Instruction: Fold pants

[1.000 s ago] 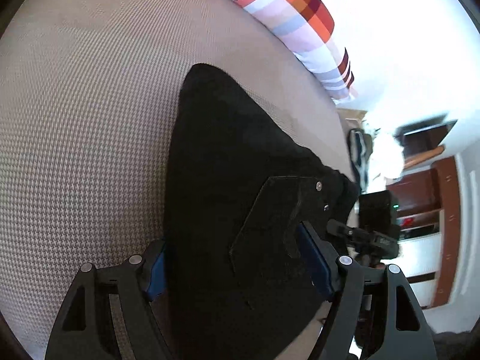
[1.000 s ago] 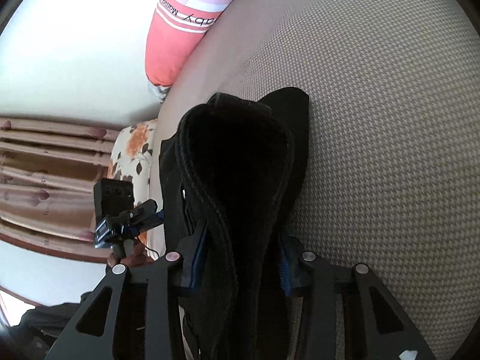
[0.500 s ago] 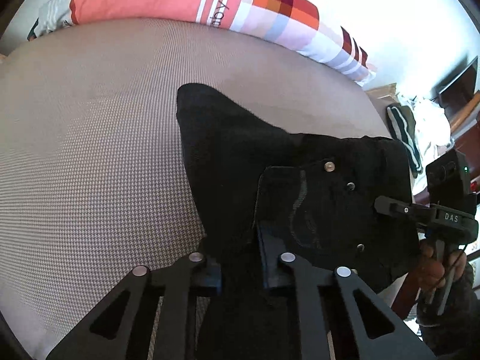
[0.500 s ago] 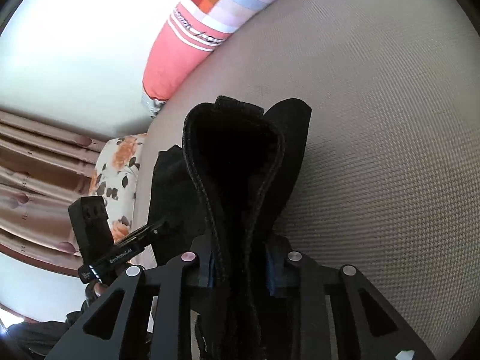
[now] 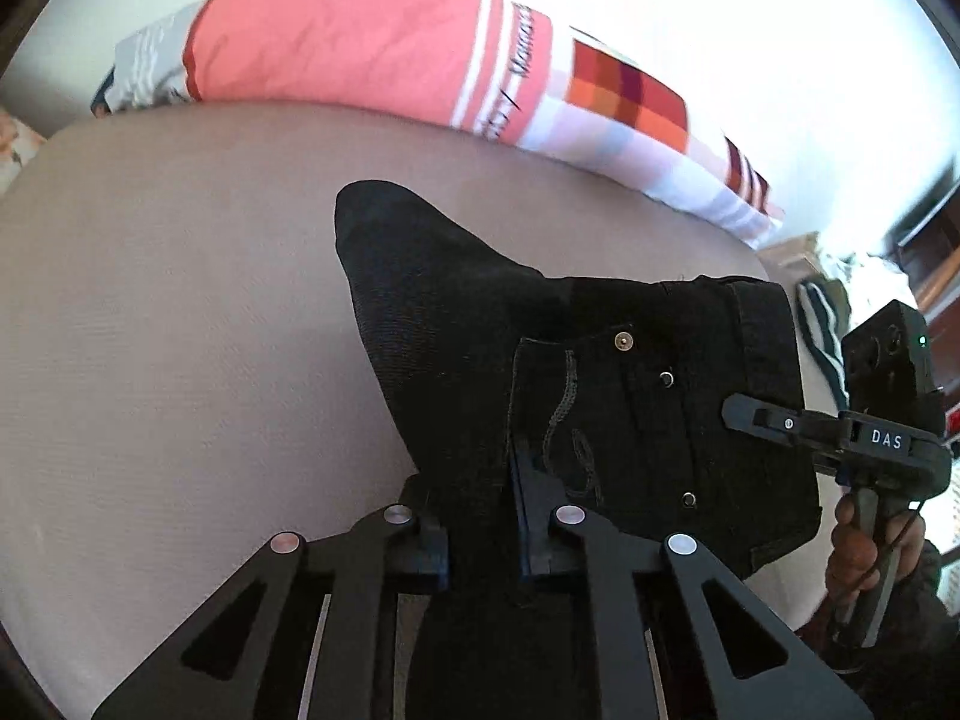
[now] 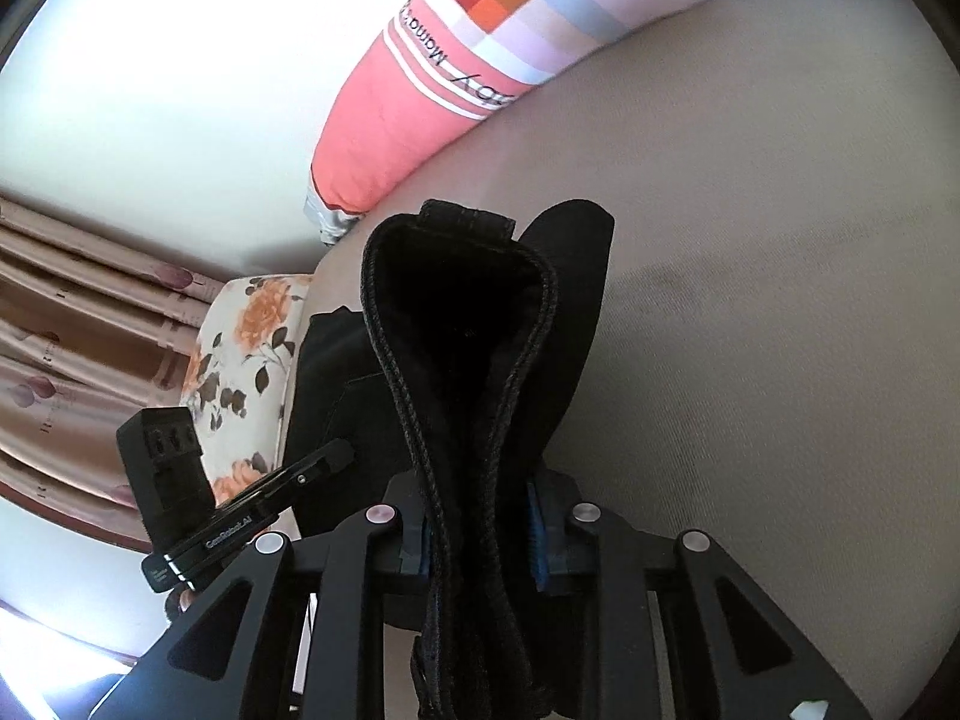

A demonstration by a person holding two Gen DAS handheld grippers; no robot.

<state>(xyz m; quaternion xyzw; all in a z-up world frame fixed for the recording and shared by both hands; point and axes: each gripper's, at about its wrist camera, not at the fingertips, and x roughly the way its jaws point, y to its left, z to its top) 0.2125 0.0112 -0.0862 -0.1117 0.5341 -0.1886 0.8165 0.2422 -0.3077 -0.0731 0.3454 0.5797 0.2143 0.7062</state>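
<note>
The black pants point(image 5: 480, 330) hang lifted over the beige bed point(image 5: 180, 360), seat pocket and rivets facing the left wrist view. My left gripper point(image 5: 480, 534) is shut on the pants near the pocket's edge. My right gripper point(image 6: 480, 534) is shut on the thick stitched waistband point(image 6: 468, 312), which loops up in front of it. The right gripper also shows in the left wrist view point(image 5: 756, 414) at the waistband edge. The left gripper shows in the right wrist view point(image 6: 324, 462) at lower left. The rest of the legs is hidden below.
A long pink, striped and checked pillow point(image 5: 372, 60) lies along the bed's far edge by the white wall. A floral pillow point(image 6: 252, 360) and curtains point(image 6: 78, 312) are at the left in the right wrist view. Furniture and clothes point(image 5: 840, 300) stand beyond the bed's right side.
My left gripper has closed from wide open onto the pants. Both grippers have lifted and tilted up, so the pillow and wall come further into view.
</note>
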